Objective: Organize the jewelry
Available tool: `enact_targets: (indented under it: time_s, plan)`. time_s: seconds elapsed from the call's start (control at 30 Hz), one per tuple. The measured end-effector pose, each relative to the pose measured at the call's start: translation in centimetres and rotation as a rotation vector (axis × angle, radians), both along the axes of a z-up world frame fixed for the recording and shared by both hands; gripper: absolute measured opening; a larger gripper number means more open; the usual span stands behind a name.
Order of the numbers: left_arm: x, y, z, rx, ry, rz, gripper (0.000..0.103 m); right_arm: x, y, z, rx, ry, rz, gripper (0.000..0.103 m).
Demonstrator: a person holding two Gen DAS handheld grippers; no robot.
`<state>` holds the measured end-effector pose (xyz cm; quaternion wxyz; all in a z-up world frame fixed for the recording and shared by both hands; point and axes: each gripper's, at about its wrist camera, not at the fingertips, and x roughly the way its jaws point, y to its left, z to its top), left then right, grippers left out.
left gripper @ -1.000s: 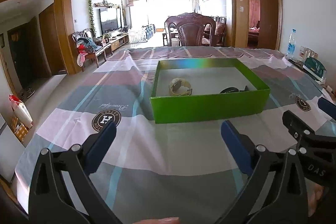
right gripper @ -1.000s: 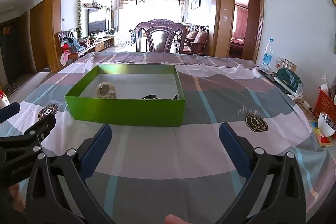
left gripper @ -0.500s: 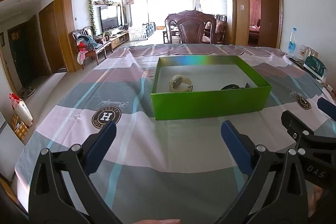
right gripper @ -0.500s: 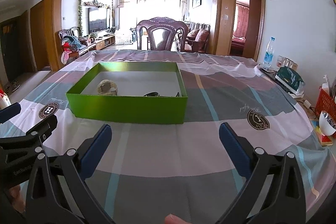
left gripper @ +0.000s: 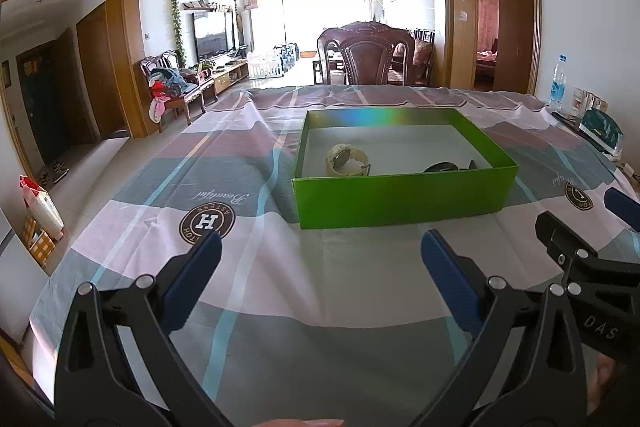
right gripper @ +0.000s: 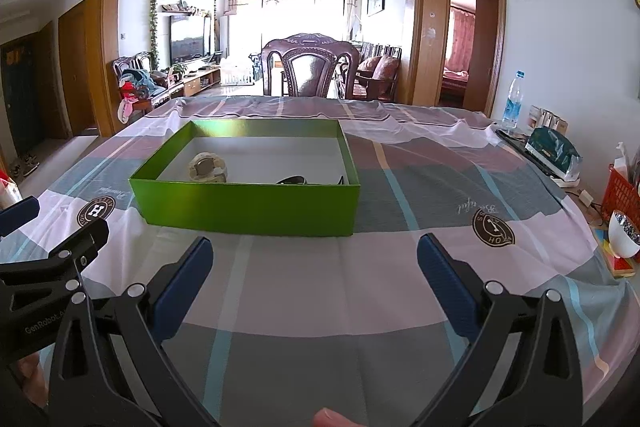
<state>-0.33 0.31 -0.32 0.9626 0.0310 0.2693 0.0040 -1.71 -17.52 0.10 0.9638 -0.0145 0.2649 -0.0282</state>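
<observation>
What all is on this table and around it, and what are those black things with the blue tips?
Green cardboard box: one, green, centre of table, open.
Cream chunky wristwatch: one, cream, inside box, left part.
Black item: one, black, inside box near front wall; mostly hidden, perhaps another watch.
Plaid tablecloth: one, pink, grey and purple, covers table.
Carved wooden chair: one, dark brown, behind table.
Clear plastic water bottle: one, blue cap, table's far right.
Red plastic basket: one, right edge.
Left claw: one, black with blue pads, open, empty.
Right claw: one, same colours, open, empty.
</observation>
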Motion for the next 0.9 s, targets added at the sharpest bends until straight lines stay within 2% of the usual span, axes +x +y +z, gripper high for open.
enact_targets:
  time_s: [0.9]
  plan:
    - [-0.27, -0.01, 0.11, 0.002, -0.004, -0.001, 0.099, -0.12, 0.21, 0.03, 0.001, -0.005, -0.004, 0.1]
